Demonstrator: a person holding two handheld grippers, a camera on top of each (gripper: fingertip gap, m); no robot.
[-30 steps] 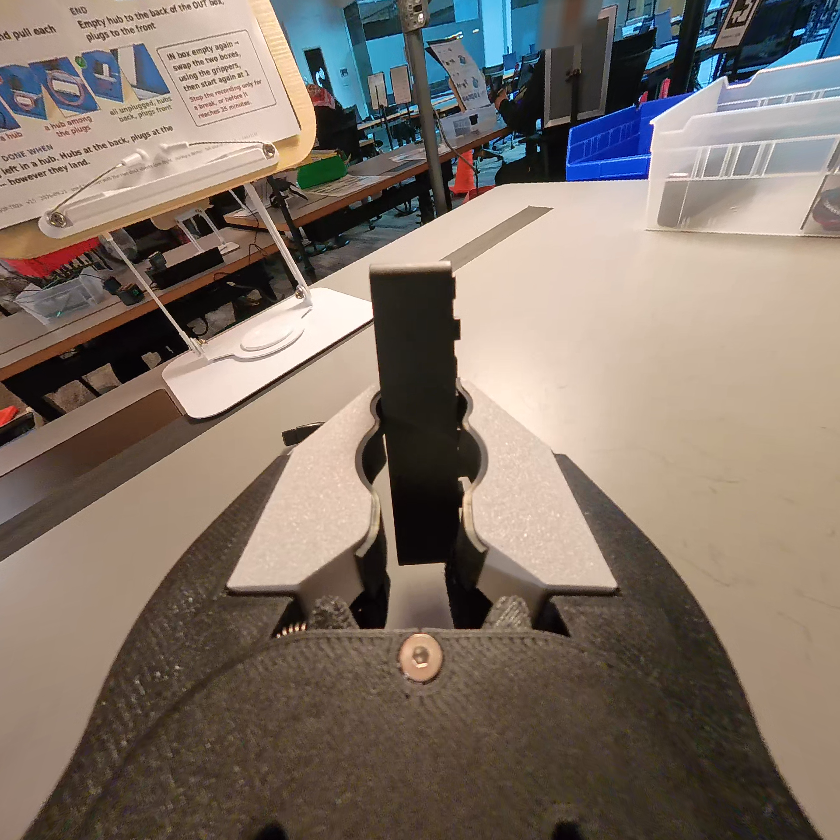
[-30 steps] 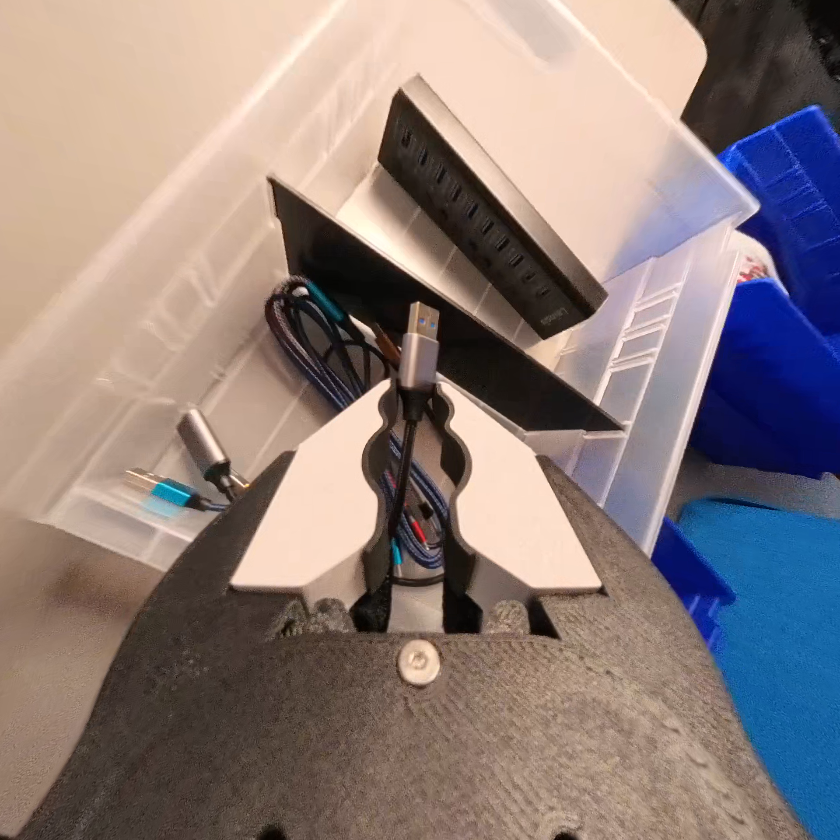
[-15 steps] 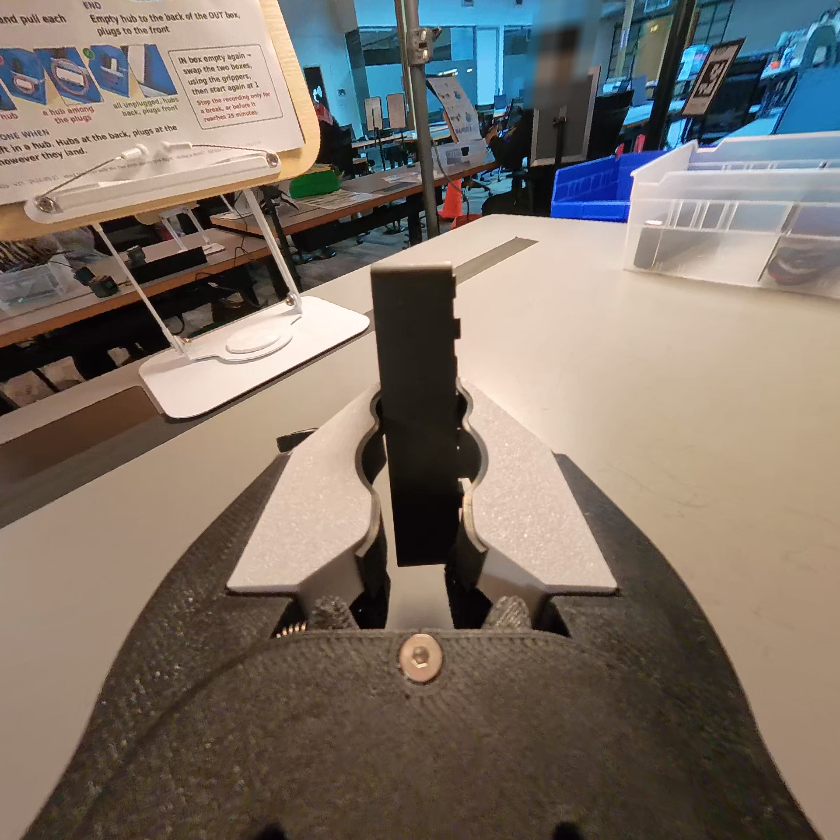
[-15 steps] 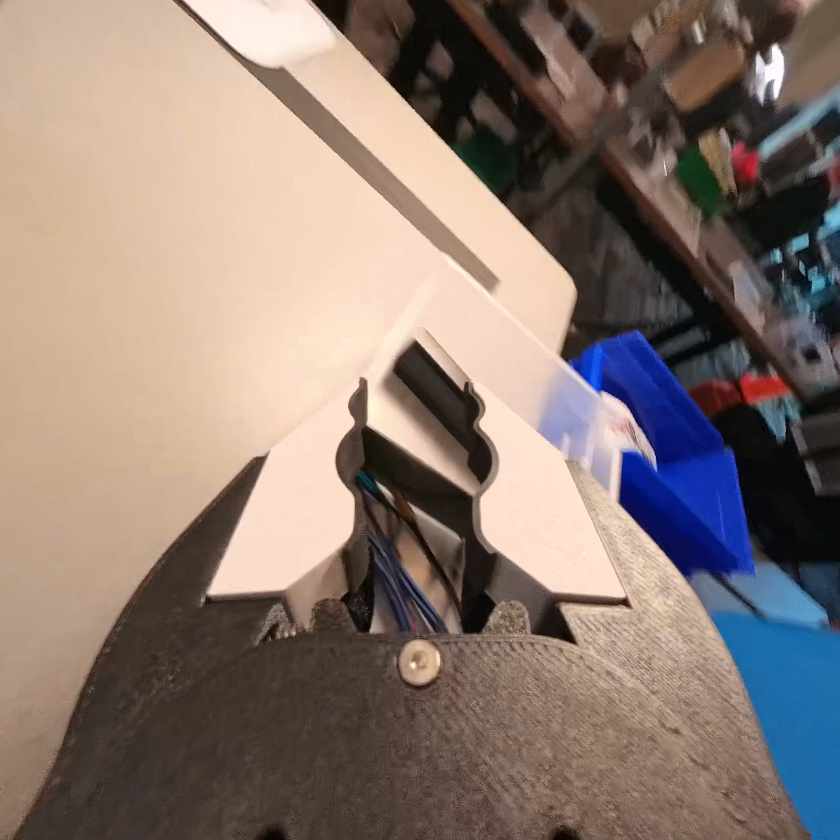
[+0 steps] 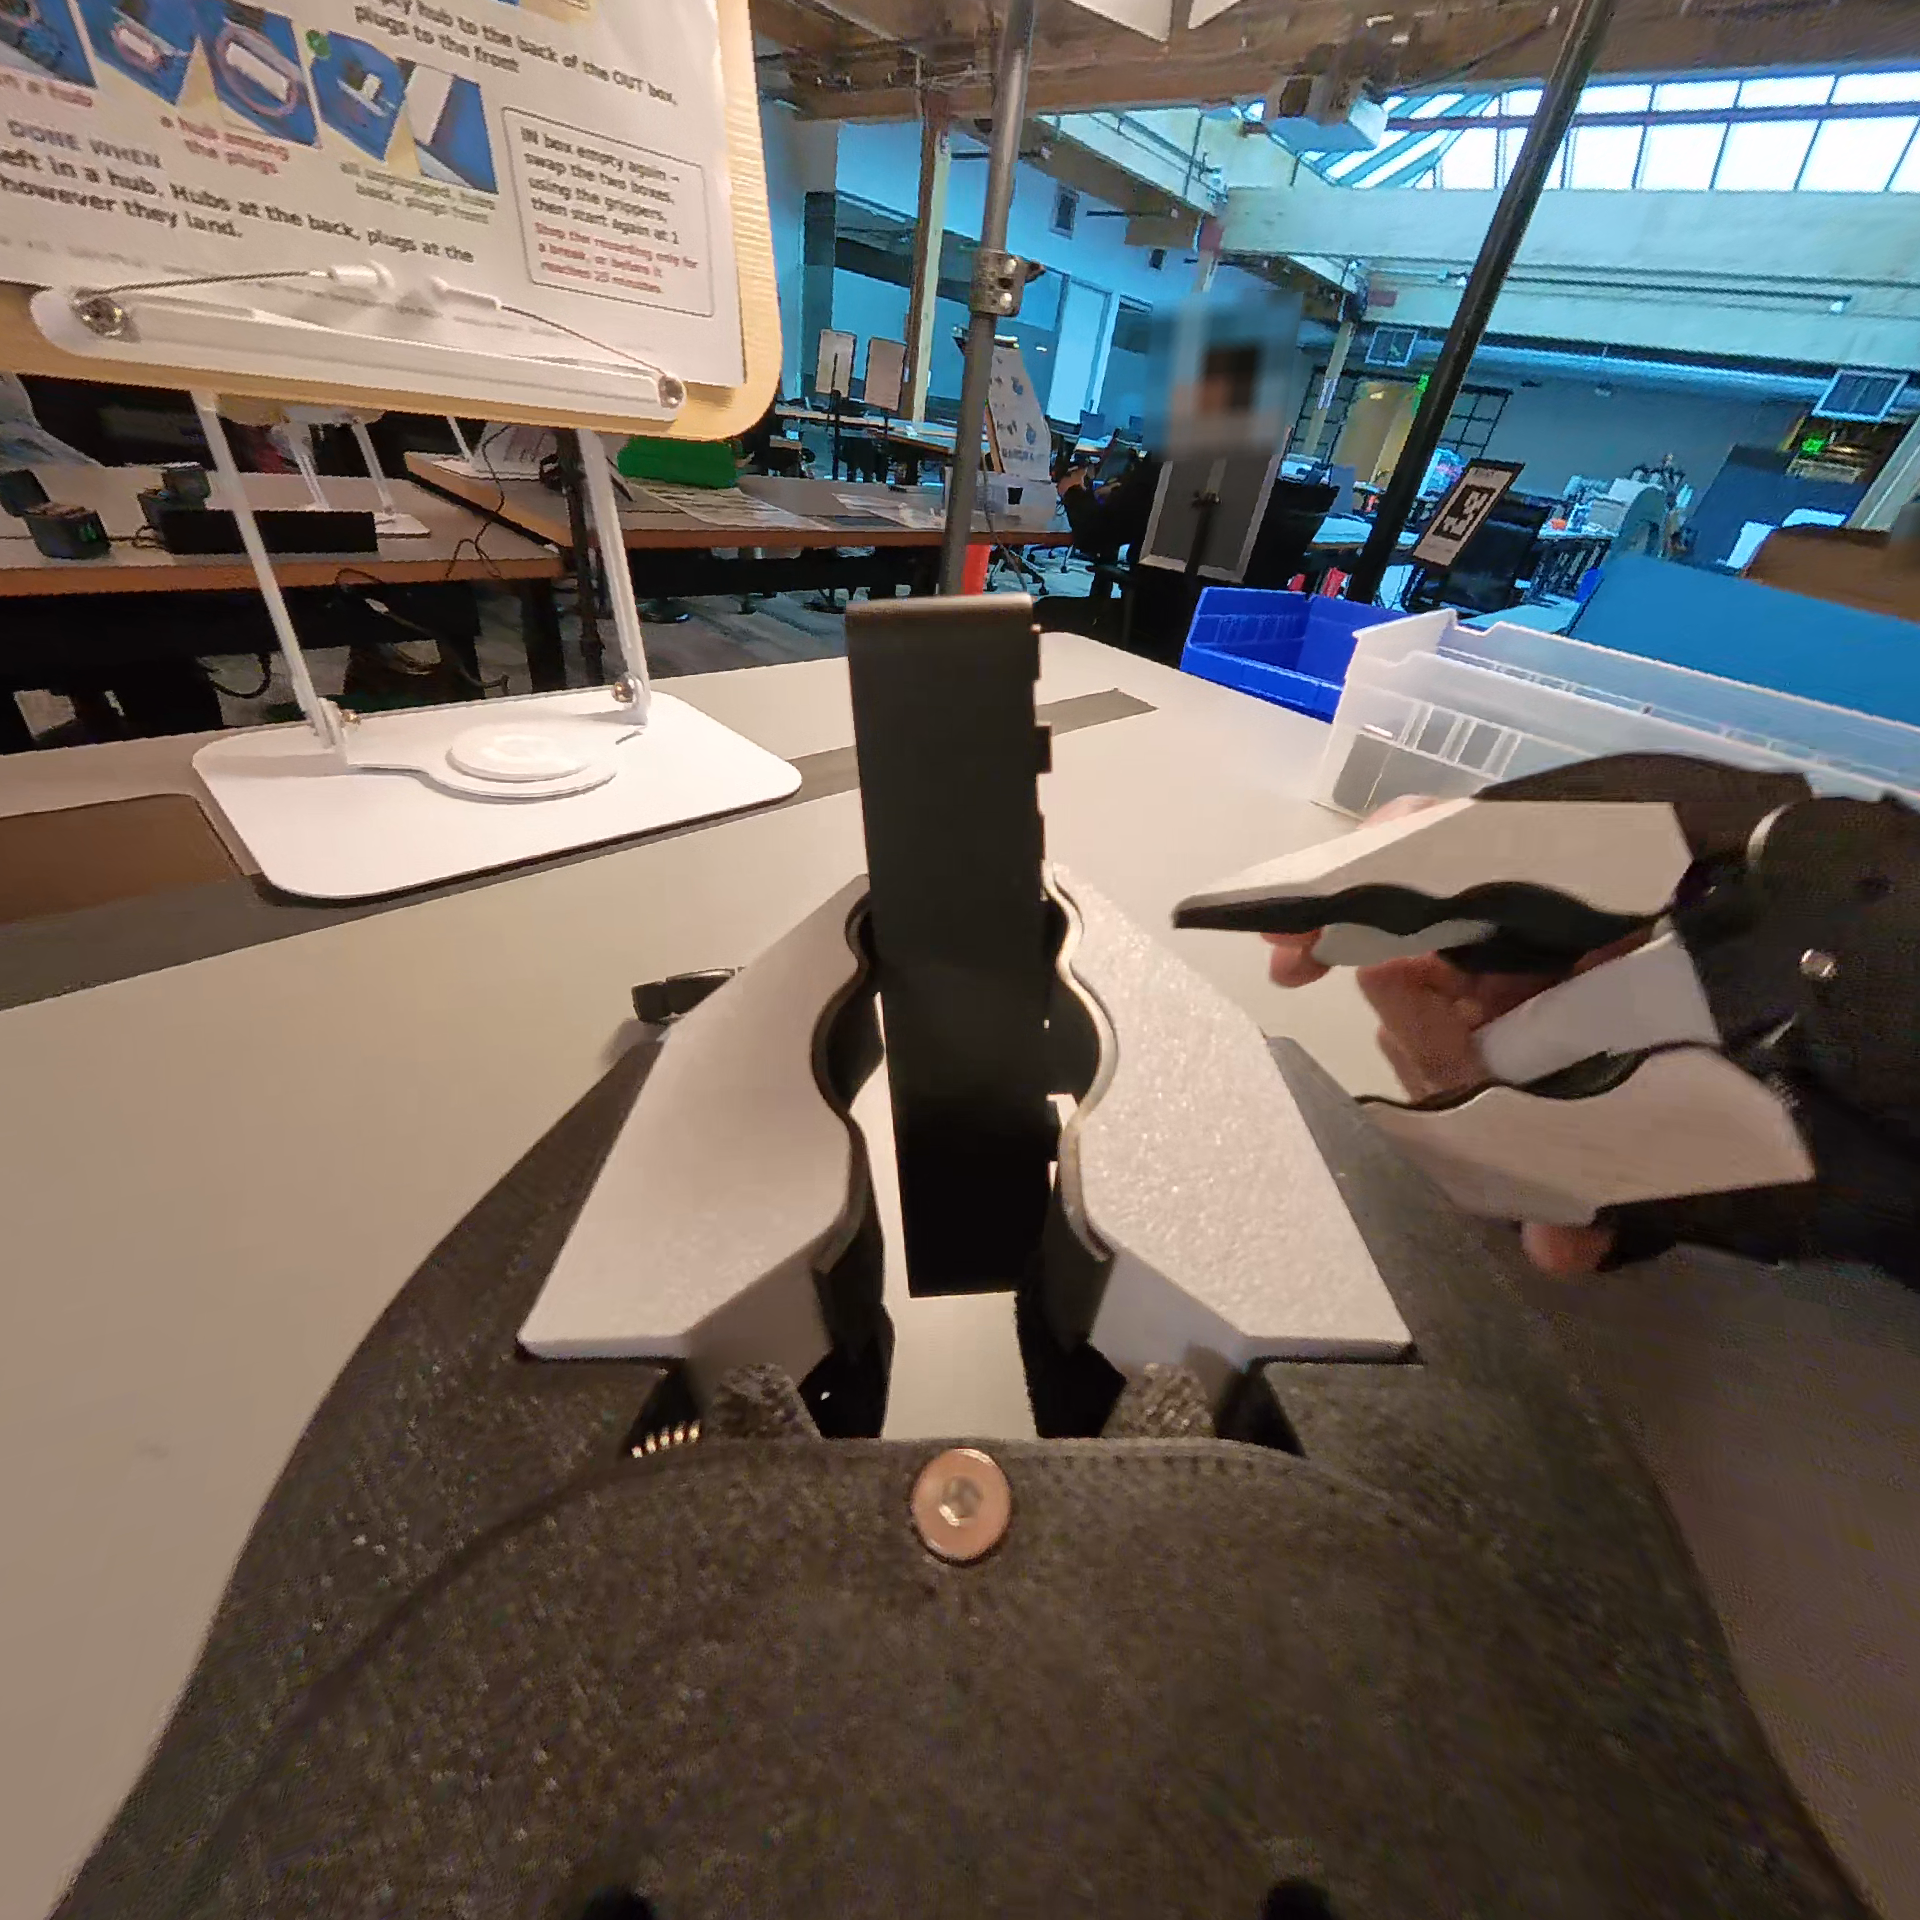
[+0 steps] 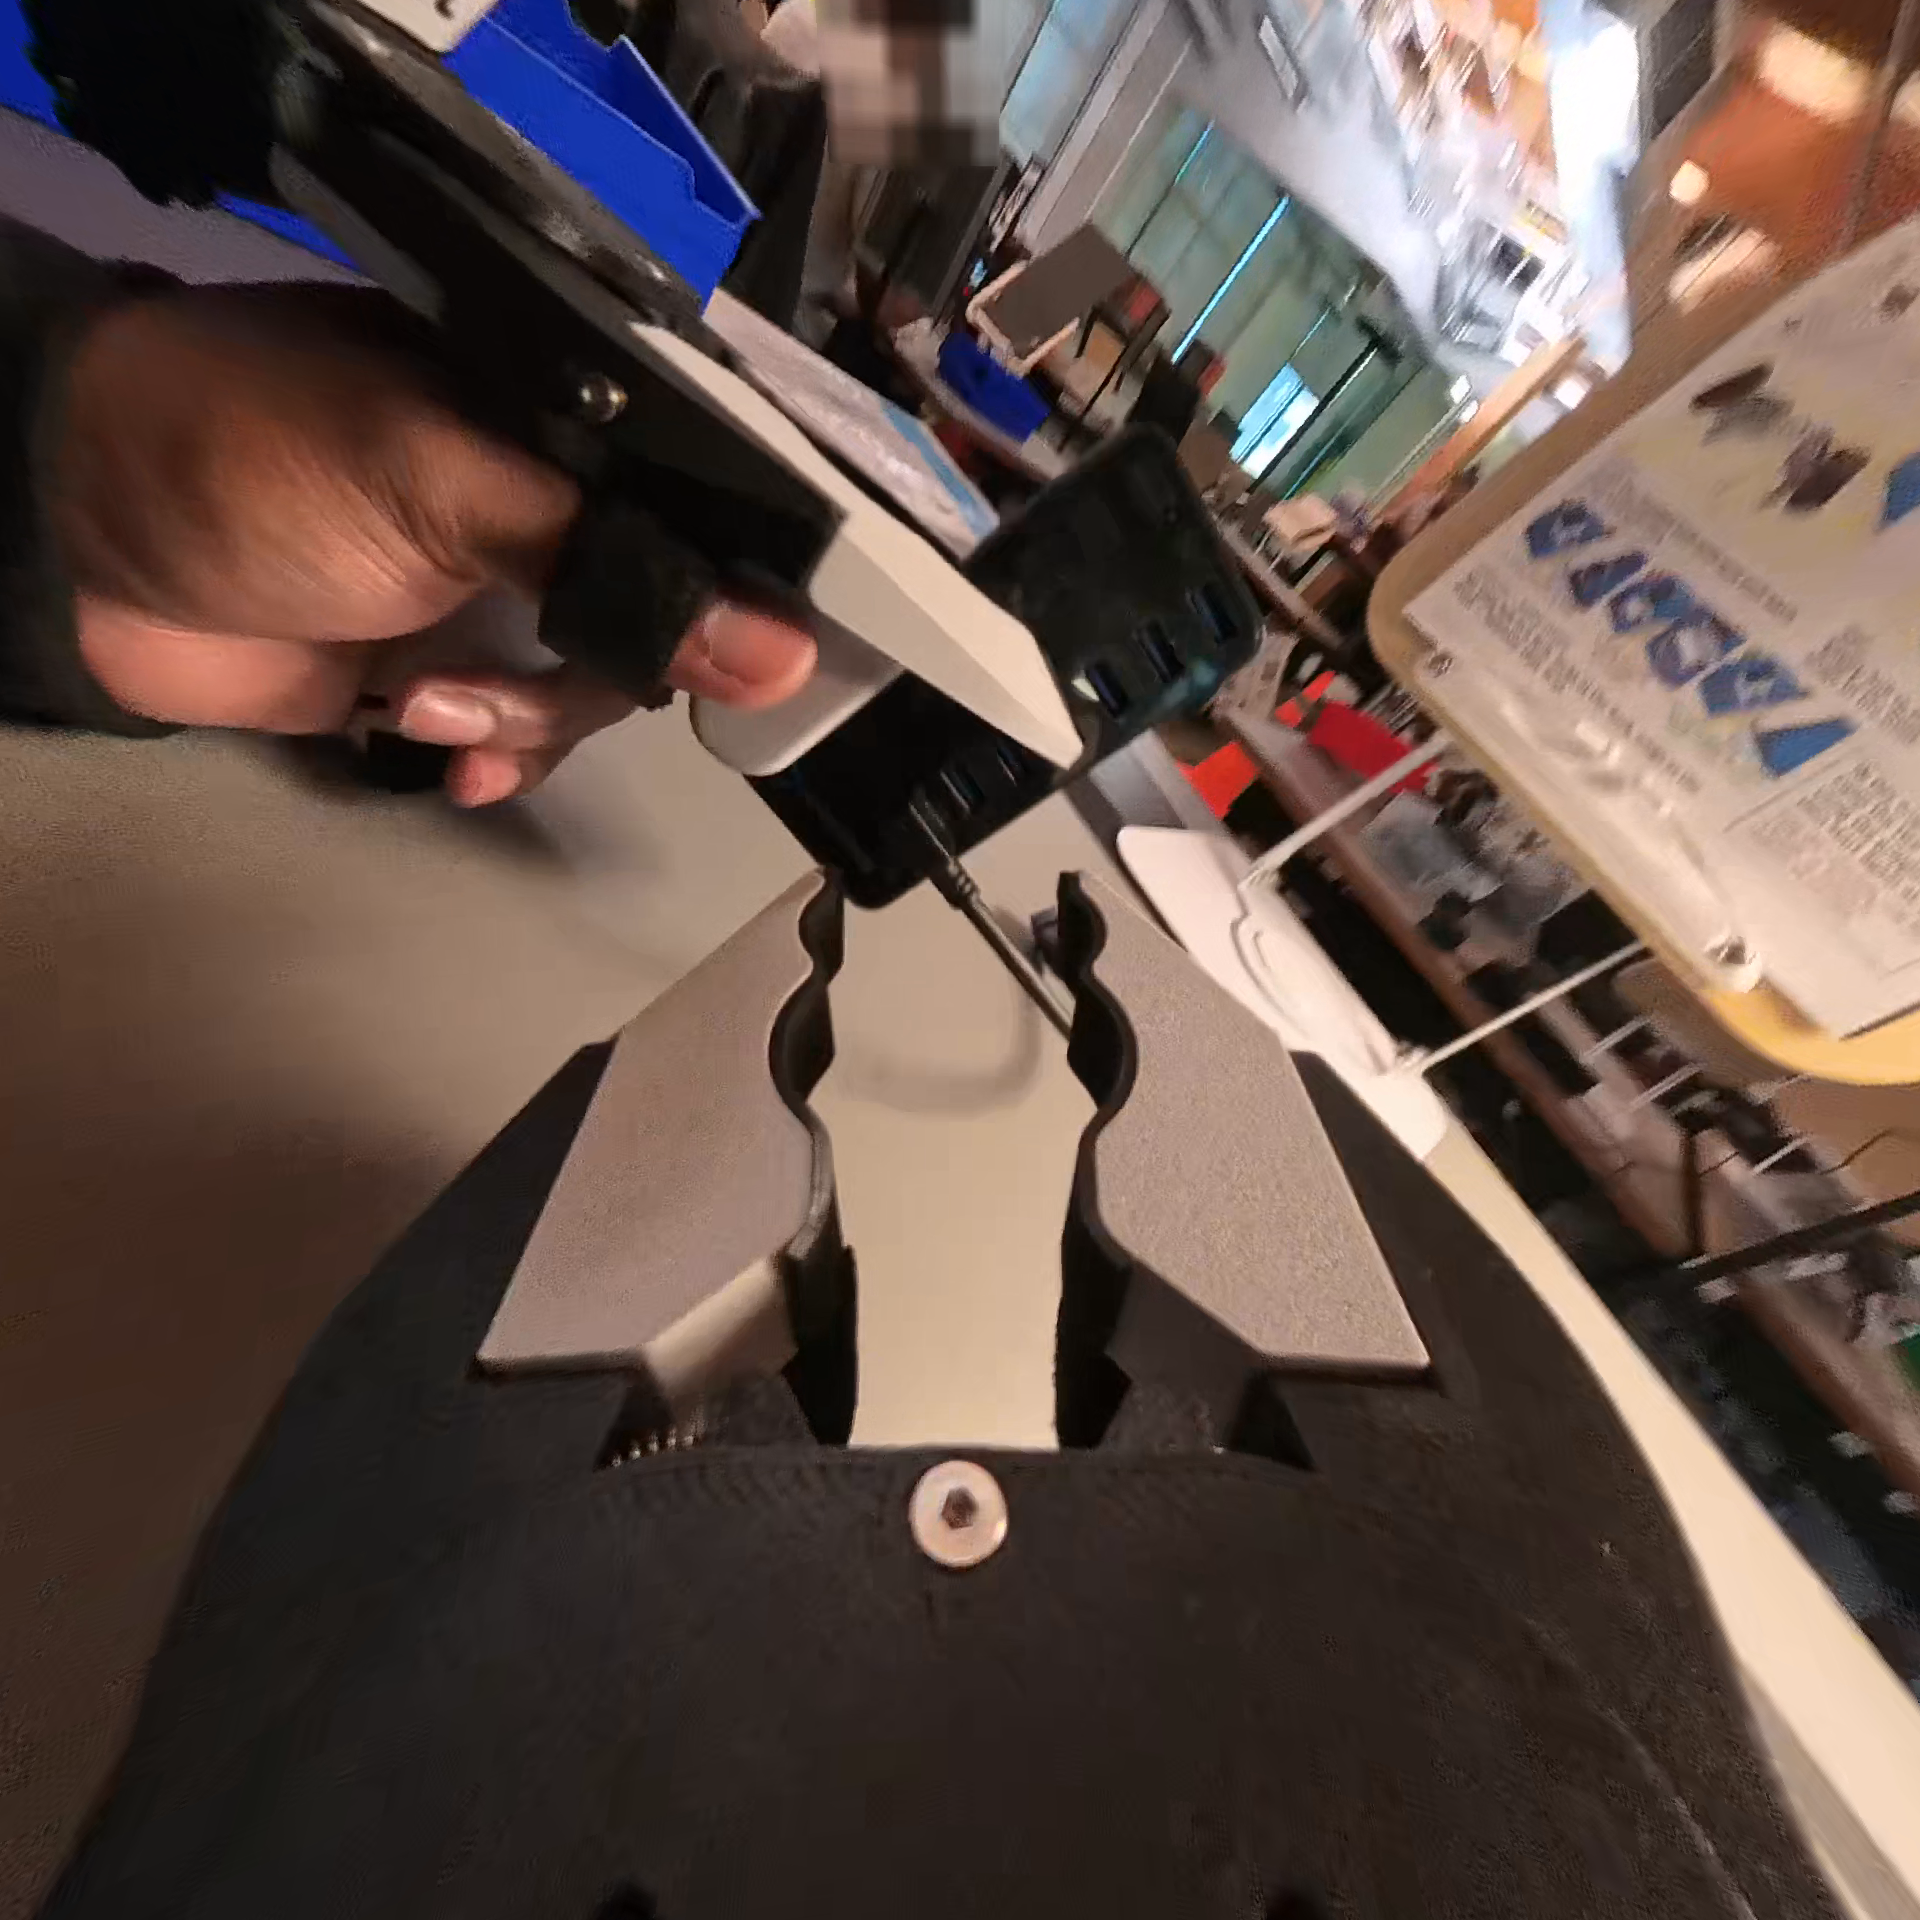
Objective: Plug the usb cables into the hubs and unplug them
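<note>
My left gripper [image 5: 961, 904] is shut on a black USB hub [image 5: 945, 779] that stands upright between its fingers above the grey table [image 5: 312, 1195]. My right gripper [image 6: 945, 914] is open and empty. It points at the lower end of the hub [image 6: 1122, 561], whose blue ports face it. A thin black cable [image 6: 997, 945] hangs from the hub's lower end between the right fingers. In the left wrist view the right gripper [image 5: 1288, 1018] shows just right of the hub, jaws apart.
A clear plastic bin [image 5: 1621, 727] stands at the back right with a blue bin [image 5: 1257, 644] behind it. A document stand with a white base [image 5: 488, 800] is at the back left. A person's hand [image 6: 260, 520] holds the left gripper. Both grippers' tips are roughly 30 centimetres from the white base [image 5: 488, 800]. It is also in sight in the right wrist view [image 6: 1236, 944].
My right gripper held a silver USB plug over the clear bin, then let it go. It swung left to the hub and is now open. My left gripper still holds the hub.
</note>
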